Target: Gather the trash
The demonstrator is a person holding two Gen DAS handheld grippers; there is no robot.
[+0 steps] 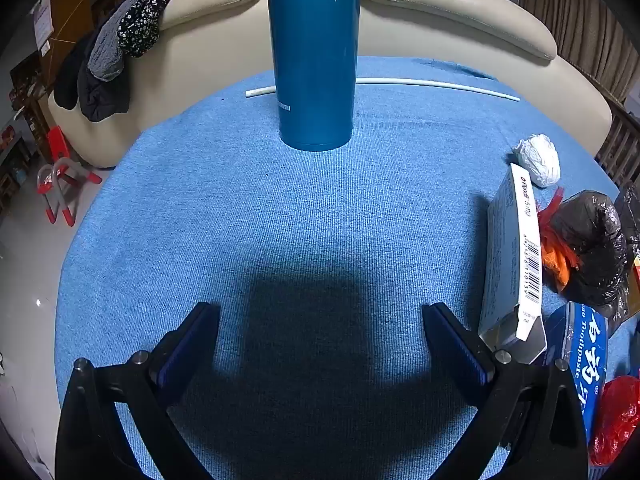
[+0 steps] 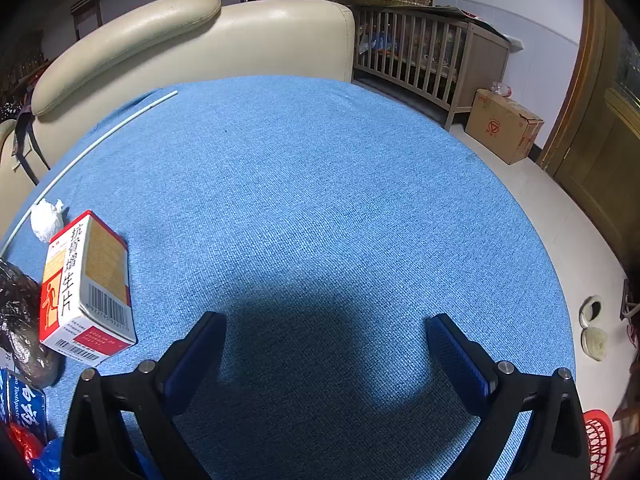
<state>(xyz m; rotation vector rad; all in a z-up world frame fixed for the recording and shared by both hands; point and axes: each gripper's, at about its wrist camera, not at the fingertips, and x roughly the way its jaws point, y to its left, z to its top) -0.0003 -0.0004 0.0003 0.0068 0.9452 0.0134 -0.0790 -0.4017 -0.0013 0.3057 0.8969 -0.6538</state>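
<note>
Trash lies on a blue cloth [image 1: 280, 220] between my two grippers. In the left wrist view a white box with a barcode [image 1: 514, 264] stands on edge at the right, beside a black plastic bag [image 1: 592, 248], an orange scrap [image 1: 558, 256], a crumpled white wad [image 1: 540, 158], a blue toothpaste box [image 1: 588, 364] and red plastic [image 1: 616, 416]. My left gripper [image 1: 320, 316] is open over bare cloth. In the right wrist view a red and white medicine box [image 2: 86, 288] lies at the left, near the white wad [image 2: 46, 220] and black bag [image 2: 20, 320]. My right gripper [image 2: 326, 326] is open with nothing between its fingers.
A tall teal bottle [image 1: 314, 52] stands upright on the cloth ahead of the left gripper. A thin white rod [image 1: 440, 85] lies along the far edge. A cream sofa [image 2: 192, 48] backs the table. A cardboard box [image 2: 504, 128] and a red basket [image 2: 598, 440] sit on the floor.
</note>
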